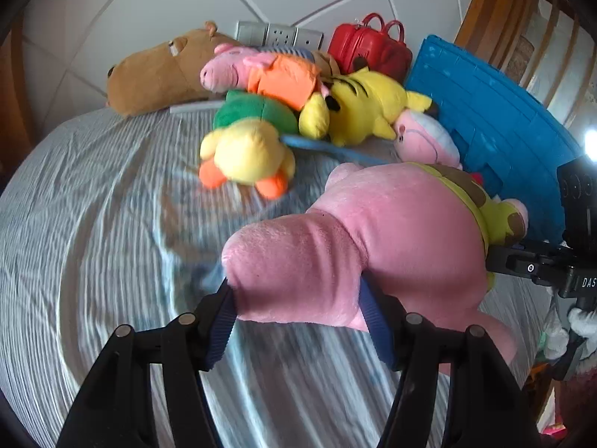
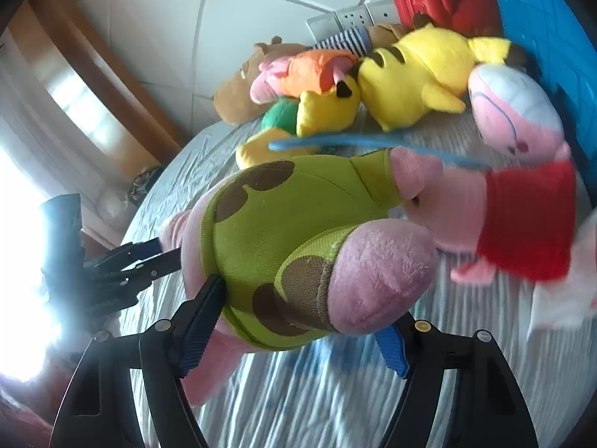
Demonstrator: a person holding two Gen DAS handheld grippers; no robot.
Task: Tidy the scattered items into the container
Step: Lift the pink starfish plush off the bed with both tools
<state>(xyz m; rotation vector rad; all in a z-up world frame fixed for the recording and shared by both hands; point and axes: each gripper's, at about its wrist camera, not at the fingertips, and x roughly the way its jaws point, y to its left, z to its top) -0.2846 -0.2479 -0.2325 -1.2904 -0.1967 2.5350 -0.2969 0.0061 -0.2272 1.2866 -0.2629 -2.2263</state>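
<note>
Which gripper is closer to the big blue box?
Right. The right gripper holds the pink starfish toy on the side beside the blue box; the left gripper grips its far limb.

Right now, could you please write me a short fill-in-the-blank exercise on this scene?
1. Both grippers are shut on the same ____ star plush.
2. The star's shorts are green with ____ spots.
3. The bag against the wall, beside the blue crate, is ____.
4. The left gripper holds a star arm; the right gripper holds the end wearing the ____.

Missing words: pink; brown; red; shorts
</note>
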